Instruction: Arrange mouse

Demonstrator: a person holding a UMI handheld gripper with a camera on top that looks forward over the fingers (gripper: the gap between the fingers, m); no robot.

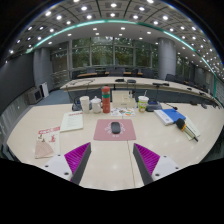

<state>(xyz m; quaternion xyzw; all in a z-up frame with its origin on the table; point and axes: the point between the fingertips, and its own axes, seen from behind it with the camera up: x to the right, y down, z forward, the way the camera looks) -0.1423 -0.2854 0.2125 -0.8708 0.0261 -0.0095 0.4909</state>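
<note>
A small dark mouse (115,128) lies on a pink mouse mat (103,133) on the pale table (112,160), straight ahead of my fingers and well beyond them. My gripper (112,158) is open and empty, with bare table between its two fingers. The magenta pads (77,155) show on the inner faces of both fingers.
Behind the mat stand a red bottle (106,98), cups (84,103) and a paper cup (143,102). A white sheet (72,121) and a pink-printed paper (46,140) lie at the left. Blue and white items (172,116) lie at the right. Chairs and more tables stand beyond.
</note>
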